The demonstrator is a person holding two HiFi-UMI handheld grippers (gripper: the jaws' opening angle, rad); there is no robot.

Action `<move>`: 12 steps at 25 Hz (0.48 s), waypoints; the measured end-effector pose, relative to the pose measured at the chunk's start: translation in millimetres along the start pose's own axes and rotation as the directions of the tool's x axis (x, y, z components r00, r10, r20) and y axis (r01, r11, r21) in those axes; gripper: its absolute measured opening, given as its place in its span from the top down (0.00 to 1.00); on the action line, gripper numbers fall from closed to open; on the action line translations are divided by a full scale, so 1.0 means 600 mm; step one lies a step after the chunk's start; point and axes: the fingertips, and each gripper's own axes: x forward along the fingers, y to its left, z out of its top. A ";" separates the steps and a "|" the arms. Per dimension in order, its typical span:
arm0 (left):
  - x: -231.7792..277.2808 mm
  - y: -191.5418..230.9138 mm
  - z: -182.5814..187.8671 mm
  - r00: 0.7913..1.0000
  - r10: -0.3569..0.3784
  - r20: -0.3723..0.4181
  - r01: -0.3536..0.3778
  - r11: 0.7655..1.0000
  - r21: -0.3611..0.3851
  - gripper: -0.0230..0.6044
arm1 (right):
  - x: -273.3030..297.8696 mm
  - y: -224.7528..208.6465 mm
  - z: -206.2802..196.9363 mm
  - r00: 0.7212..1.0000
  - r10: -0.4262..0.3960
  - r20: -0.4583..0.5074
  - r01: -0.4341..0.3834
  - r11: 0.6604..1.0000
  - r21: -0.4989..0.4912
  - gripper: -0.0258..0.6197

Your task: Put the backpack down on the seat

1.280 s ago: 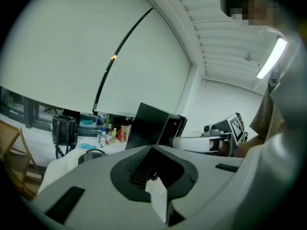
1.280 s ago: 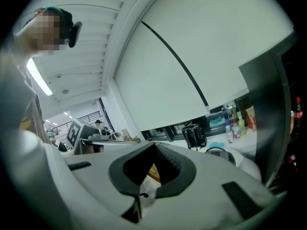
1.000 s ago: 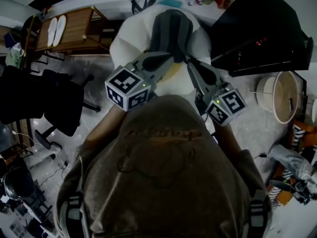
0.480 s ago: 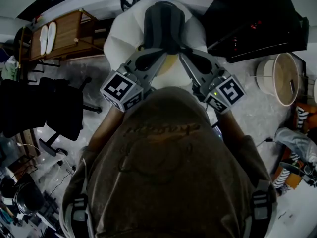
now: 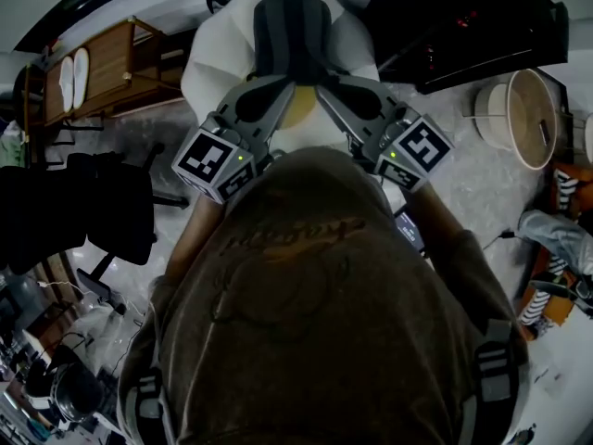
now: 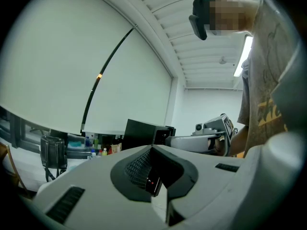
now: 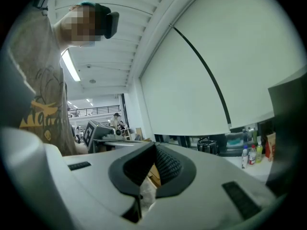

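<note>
In the head view a dark grey backpack (image 5: 289, 26) lies lengthwise on a white rounded seat (image 5: 208, 54) in front of me. Both grippers are held up near my chest, apart from the backpack, their tips nearly meeting over the seat's near edge. My left gripper (image 5: 289, 83) is shut with nothing in it, and so is my right gripper (image 5: 321, 87). The left gripper view looks upward along its shut jaws (image 6: 152, 147) at a white blind and the right gripper (image 6: 211, 133). The right gripper view shows its shut jaws (image 7: 154, 145) and the left gripper (image 7: 103, 131).
A wooden rack with white slippers (image 5: 93, 72) stands left of the seat. A black office chair (image 5: 111, 202) is at my left. A large black box (image 5: 482, 17) and a round basket (image 5: 523, 119) are at the right, with clutter (image 5: 556, 248) on the floor.
Both grippers have drawn closer together and nearer my chest. The seat and backpack have slid toward the top of the head view. Both jaws stay shut.
</note>
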 end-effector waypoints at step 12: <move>0.000 -0.013 -0.010 1.000 0.010 -0.015 -0.011 0.999 -0.030 0.96 | 0.003 0.000 -0.021 0.997 0.027 -0.073 -0.024 0.998 0.049 0.96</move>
